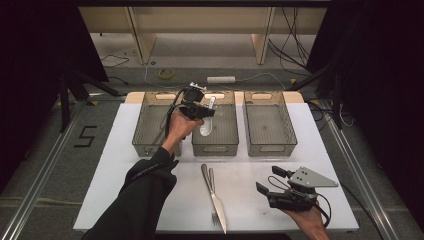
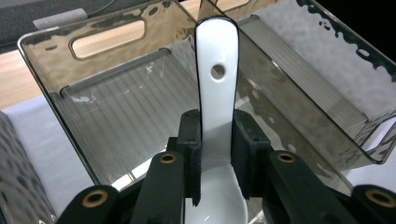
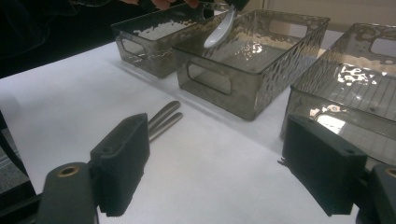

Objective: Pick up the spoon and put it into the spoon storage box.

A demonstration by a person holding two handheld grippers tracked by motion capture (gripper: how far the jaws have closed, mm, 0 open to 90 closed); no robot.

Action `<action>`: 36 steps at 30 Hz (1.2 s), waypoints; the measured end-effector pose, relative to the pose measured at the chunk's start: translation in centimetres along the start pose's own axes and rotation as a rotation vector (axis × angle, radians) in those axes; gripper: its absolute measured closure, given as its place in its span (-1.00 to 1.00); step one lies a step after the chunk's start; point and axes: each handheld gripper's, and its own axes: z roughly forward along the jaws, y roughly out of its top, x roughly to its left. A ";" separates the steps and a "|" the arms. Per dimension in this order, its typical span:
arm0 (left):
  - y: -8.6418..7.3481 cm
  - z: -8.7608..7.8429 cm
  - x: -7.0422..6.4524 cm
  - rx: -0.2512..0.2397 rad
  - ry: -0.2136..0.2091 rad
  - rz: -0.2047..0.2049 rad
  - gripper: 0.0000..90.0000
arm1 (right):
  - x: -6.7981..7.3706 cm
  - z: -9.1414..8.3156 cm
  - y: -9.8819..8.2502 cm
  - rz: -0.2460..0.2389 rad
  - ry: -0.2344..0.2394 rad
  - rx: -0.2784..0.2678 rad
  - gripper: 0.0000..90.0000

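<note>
A white ceramic spoon (image 2: pixel 216 100) is clamped at its neck by my left gripper (image 2: pixel 217 154), handle pointing away and bowl toward the camera. In the high view the left gripper (image 1: pixel 204 114) holds the spoon (image 1: pixel 207 125) above the middle clear grey bin (image 1: pixel 227 145). From the right gripper view the spoon (image 3: pixel 218 31) hangs tilted over that bin (image 3: pixel 243 93). My right gripper (image 1: pixel 270 180) hovers open and holds nothing near the table's front right; its jaws stand wide apart around (image 3: pixel 219 172).
A metal knife (image 1: pixel 220 207) and fork (image 1: pixel 212 178) lie side by side at the front centre of the white table (image 1: pixel 125 200), their handles (image 3: pixel 163 119) toward the bins. The left bin (image 1: pixel 145 135) and right bin (image 1: pixel 267 150) flank the middle one.
</note>
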 end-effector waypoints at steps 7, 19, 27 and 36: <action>-0.6 0.6 0.3 0.025 0.005 -0.002 0.65 | 0.0 0.0 0.0 -0.002 -0.001 0.000 -0.47; -1.1 1.3 0.4 0.055 0.009 -0.003 0.64 | 0.0 0.0 0.0 -0.002 0.000 0.000 -0.47; -1.3 1.5 0.5 0.041 0.040 -0.040 0.31 | 0.0 0.0 0.0 -0.002 0.000 0.000 -0.47; -0.6 -1.0 -0.2 0.000 0.029 -0.020 -0.22 | 0.0 0.0 0.0 0.000 0.000 0.004 -0.47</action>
